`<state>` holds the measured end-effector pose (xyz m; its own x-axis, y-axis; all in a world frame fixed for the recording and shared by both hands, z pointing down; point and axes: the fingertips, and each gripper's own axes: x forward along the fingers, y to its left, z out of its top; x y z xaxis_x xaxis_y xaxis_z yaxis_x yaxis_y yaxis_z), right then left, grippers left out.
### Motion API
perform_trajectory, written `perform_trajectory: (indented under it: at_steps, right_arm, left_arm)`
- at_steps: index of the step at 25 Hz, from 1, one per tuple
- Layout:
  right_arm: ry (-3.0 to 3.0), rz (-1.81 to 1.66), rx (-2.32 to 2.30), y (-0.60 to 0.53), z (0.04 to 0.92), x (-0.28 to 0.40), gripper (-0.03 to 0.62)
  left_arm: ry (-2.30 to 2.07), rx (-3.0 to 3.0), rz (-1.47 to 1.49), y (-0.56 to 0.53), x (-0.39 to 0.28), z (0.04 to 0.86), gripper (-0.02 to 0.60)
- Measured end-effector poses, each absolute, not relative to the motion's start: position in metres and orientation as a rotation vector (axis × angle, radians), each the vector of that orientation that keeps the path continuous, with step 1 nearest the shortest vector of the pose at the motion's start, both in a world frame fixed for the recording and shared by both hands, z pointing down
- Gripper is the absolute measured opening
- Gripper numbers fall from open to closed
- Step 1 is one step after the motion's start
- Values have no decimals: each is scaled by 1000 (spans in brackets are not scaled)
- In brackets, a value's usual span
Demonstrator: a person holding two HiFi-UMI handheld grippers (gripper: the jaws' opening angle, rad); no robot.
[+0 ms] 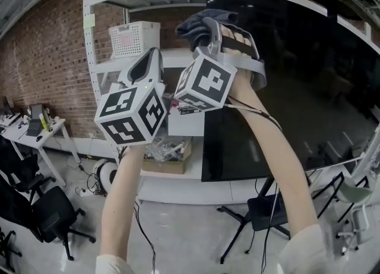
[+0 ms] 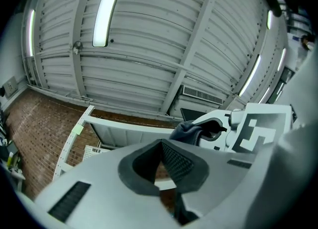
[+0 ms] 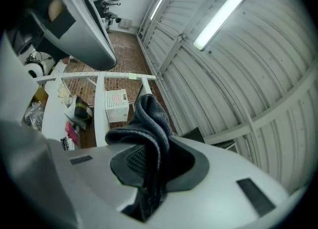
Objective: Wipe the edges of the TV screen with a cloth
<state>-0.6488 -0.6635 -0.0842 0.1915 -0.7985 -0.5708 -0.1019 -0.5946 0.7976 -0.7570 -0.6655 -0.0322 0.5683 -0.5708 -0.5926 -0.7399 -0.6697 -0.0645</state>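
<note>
A large black TV screen [image 1: 297, 88] stands on a stand at the right of the head view. Both my arms are raised in front of its top left corner. My right gripper [image 1: 208, 29] is shut on a dark grey-blue cloth [image 1: 199, 22], which bulges out above the jaws at that corner. In the right gripper view the cloth [image 3: 149, 118] is folded between the pads of my right gripper [image 3: 151, 161]. My left gripper [image 1: 145, 68] is just left of it, in front of the shelves. Its jaws [image 2: 161, 166] are shut with nothing in them. The cloth [image 2: 191, 131] also shows there.
A white shelving rack [image 1: 89, 41] with a white basket [image 1: 133, 38] stands behind, against a brick wall. A cardboard box [image 1: 169, 157] lies on a low shelf. Black office chairs [image 1: 53, 207] and a desk [image 1: 29, 130] are at left, the TV stand legs [image 1: 249, 219] below.
</note>
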Motion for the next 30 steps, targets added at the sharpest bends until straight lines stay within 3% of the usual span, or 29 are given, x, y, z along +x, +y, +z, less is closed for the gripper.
perform_trajectory:
  at_steps: [20,30]
  right_arm:
    - [-995,-1283,1868,-669,76,-642,63]
    - [-1076,-1196,1805,-674,166,-639,63]
  left_arm:
    - [1117,-2576,737,-671,-759,93,14]
    - [1114,-2592,561,-682,-745,177,14]
